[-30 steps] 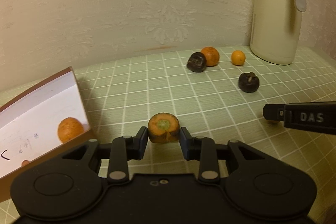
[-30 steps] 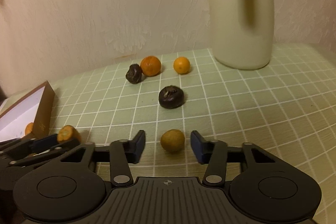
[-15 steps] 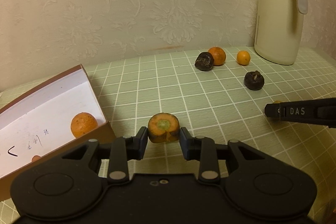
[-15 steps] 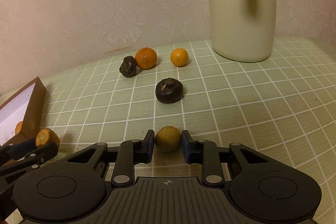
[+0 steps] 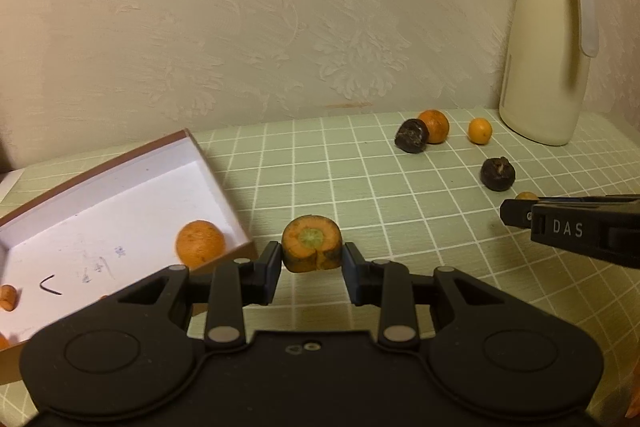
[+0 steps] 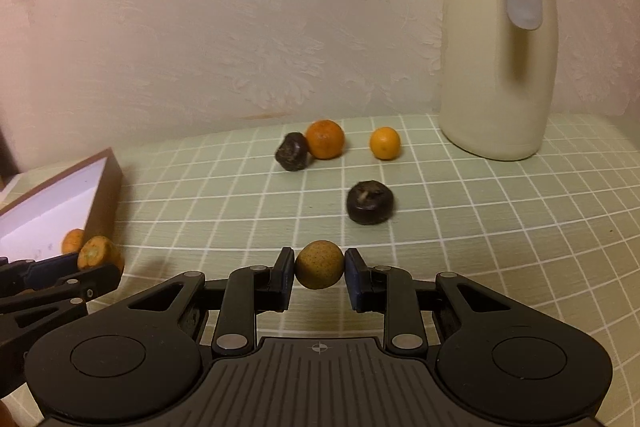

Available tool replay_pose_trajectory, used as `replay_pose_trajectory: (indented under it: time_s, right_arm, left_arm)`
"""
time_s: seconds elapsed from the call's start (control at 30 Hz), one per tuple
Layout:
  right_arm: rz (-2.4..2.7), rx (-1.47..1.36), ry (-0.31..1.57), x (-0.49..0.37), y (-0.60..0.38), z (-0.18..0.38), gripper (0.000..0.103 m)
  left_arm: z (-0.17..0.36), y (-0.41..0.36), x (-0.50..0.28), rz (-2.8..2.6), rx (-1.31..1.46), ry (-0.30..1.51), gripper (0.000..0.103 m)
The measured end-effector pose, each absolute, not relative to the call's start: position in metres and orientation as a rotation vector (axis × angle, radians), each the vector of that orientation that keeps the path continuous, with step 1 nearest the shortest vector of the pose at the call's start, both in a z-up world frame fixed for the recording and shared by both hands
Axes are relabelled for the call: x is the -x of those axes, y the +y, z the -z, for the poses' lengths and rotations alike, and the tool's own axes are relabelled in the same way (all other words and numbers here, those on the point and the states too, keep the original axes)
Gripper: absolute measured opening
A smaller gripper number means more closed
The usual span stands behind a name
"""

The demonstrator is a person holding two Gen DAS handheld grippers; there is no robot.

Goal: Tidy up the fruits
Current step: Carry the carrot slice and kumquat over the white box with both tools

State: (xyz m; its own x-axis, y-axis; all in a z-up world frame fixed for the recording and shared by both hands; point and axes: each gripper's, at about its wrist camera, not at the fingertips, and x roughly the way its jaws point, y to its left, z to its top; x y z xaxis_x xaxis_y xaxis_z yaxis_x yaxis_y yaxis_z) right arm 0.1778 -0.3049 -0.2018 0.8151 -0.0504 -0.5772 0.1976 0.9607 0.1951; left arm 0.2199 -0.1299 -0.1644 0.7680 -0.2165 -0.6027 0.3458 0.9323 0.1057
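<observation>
With our left gripper (image 5: 312, 263) clamped on the carrot stub (image 5: 311, 242) beside the box (image 5: 224, 183) and our right gripper (image 6: 319, 277) pinching the speckled fruit (image 6: 319, 269), we carry both level over the rim, releasing low.

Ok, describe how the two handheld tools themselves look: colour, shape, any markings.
Both are matte black plastic. The left tool has two flat pads on linkage arms with silver pivot pins, and a broad body with a round disc on each side. The right tool is built the same, with dark bluish pads and a ribbed grey centre plate bearing a small crosshair mark. Its side shows white letters DAS. No cables, hands or sleeves show.
</observation>
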Motion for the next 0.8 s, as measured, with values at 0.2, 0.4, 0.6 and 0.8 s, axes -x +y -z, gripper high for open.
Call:
replay_pose_trajectory:
  time_s: [0.2, 0.4, 0.6, 0.8]
  right_arm:
    - [0.092, -0.235, 0.593, -0.177, -0.288, 0.192, 0.028]
    - [0.024, -0.22, 0.576, -0.177, -0.263, 0.18, 0.027]
    - [-0.06, -0.207, 0.551, -0.184, -0.229, 0.169, 0.028]
    - [-0.149, -0.186, 0.532, -0.195, -0.19, 0.16, 0.028]
  left_arm:
    - [0.154, -0.113, -0.213, 0.275, -0.208, 0.615, 0.023]
    - [0.142, -0.089, -0.207, 0.225, -0.19, 0.599, 0.023]
    - [0.133, -0.055, -0.205, 0.149, -0.164, 0.588, 0.023]
    - [0.128, -0.012, -0.21, 0.053, -0.131, 0.591, 0.023]
